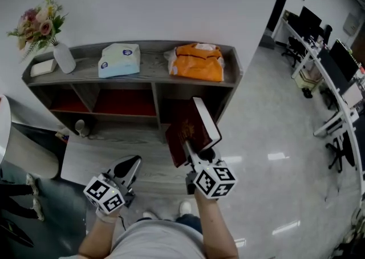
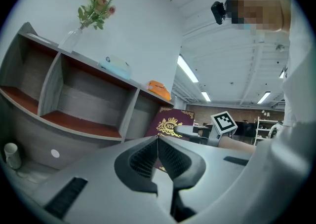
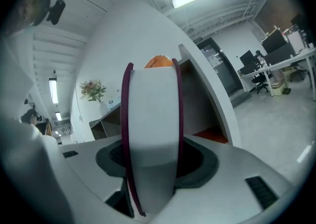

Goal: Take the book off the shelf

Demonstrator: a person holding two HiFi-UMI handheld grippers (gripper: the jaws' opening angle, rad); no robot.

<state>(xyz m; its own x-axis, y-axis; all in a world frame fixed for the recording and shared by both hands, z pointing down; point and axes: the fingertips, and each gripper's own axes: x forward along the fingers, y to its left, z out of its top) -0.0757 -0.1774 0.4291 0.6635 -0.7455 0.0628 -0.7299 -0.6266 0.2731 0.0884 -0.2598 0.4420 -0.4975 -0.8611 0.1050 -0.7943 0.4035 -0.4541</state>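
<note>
The maroon book [image 1: 189, 132] with a gold crest is out of the grey shelf unit [image 1: 142, 75], held up in front of its right compartment. My right gripper [image 1: 195, 152] is shut on the book, pads pressing both covers; in the right gripper view the white page edge [image 3: 152, 119] fills the gap between the jaws. The book's crest cover [image 2: 170, 125] also shows in the left gripper view. My left gripper [image 1: 130, 168] hangs low at the left, shut with nothing in it, its pads [image 2: 148, 156] touching.
On the shelf top stand a vase of flowers [image 1: 60, 52], a blue tissue pack [image 1: 120, 60], an orange bag [image 1: 197, 61] and a small white item [image 1: 43, 67]. A paper cup [image 1: 80, 128] sits on the floor. Office desks with monitors [image 1: 325, 52] are far right.
</note>
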